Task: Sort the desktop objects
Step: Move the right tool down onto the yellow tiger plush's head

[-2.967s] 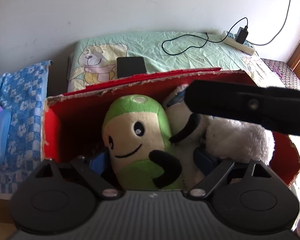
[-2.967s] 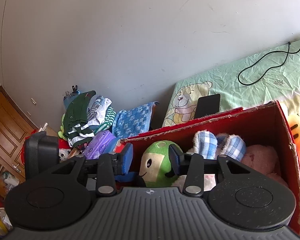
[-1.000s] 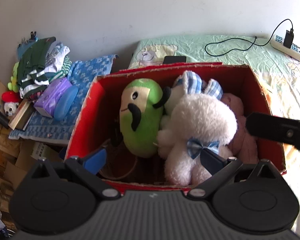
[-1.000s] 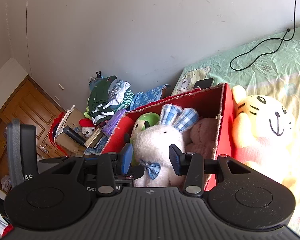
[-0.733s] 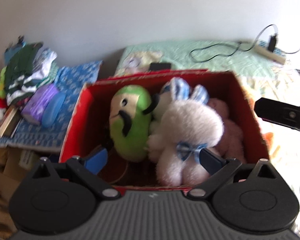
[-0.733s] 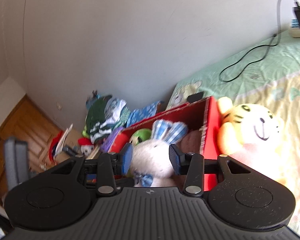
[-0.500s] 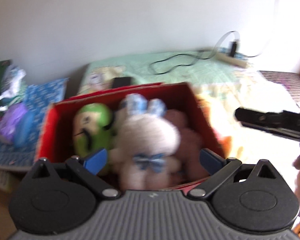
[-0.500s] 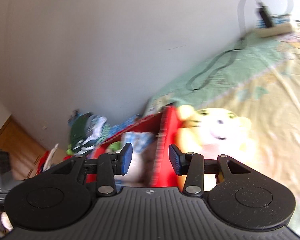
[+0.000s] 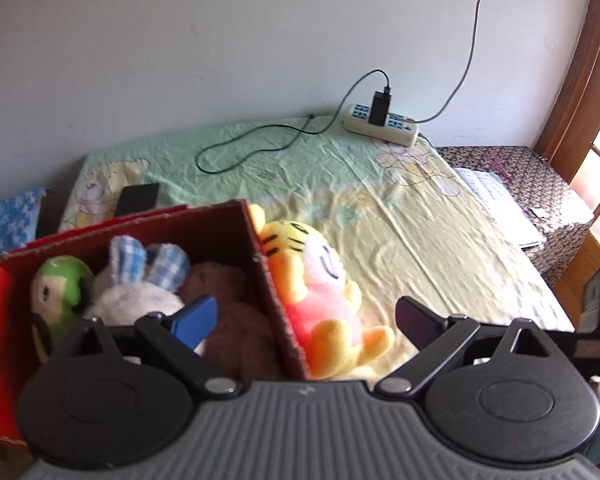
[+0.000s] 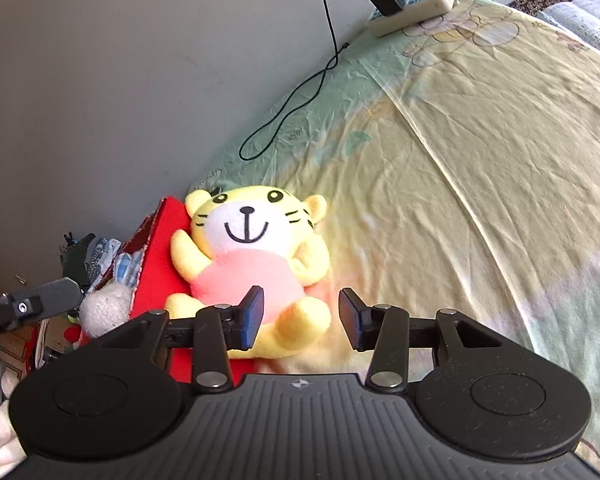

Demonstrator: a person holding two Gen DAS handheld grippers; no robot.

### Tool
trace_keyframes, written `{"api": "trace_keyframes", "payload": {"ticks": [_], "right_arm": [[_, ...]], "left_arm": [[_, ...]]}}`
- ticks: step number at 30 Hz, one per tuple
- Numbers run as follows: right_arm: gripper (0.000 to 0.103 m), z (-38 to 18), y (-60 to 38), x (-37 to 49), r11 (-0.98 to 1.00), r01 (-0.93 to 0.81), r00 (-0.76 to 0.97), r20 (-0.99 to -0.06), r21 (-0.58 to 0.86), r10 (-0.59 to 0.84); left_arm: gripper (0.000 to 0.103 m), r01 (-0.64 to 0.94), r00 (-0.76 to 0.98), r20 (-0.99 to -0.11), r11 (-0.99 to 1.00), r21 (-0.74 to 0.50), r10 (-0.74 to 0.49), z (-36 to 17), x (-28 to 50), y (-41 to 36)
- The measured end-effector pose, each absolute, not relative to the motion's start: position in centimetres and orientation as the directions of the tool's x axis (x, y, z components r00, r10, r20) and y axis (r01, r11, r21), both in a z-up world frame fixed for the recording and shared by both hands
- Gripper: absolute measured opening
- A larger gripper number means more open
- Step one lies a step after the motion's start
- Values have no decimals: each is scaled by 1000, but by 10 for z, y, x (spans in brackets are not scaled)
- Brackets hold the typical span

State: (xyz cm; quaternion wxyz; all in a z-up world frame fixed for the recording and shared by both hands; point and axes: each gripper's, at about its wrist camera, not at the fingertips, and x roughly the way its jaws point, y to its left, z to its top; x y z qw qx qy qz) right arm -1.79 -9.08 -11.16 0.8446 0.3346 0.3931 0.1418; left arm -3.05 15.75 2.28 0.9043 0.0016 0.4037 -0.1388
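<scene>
The right gripper is spread moderately wide and holds nothing; its left finger overlaps the pink belly and leg of the tiger toy, though whether it touches cannot be told, and its right finger stands over bare bedsheet. The tiger toy lies on its back just ahead of this gripper and slightly to its left, face up, leaning against the outer wall of the red box.

The left gripper is open very wide and empty. Its left finger hangs over the box's inside, above a brown plush and beside a white rabbit toy with blue checked ears; a green toy sits further left. Its right finger is over the sheet. Between the two fingers are the box wall and the tiger toy, which is outside the box
</scene>
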Motion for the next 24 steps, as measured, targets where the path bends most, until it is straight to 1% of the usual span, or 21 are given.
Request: {"api": "trace_keyframes", "payload": {"ticks": [1, 7, 14, 17, 18, 24], "right_arm": [[46, -115, -92, -16, 729, 22, 642, -569, 684, 514], [46, -133, -91, -2, 659, 19, 572, -549, 752, 610], [45, -152, -82, 20, 619, 22, 518, -539, 785, 664], [40, -155, -77, 25, 608, 4, 503, -527, 794, 685], [30, -157, -77, 27, 602, 0, 497, -522, 798, 693], [24, -149, -94, 21, 587, -25, 491, -502, 809, 712]], "left_arm": [[95, 258, 628, -733, 958, -123, -263, 21, -32, 154], [95, 269, 617, -742, 956, -114, -262, 14, -42, 130], [95, 195, 608, -763, 973, -127, -221, 7, -43, 128], [95, 166, 604, -771, 978, -130, -205, 6, -44, 128], [95, 159, 602, -772, 978, -134, -204, 6, -44, 128], [95, 165, 594, -775, 976, -145, -215, 5, -41, 117]]}}
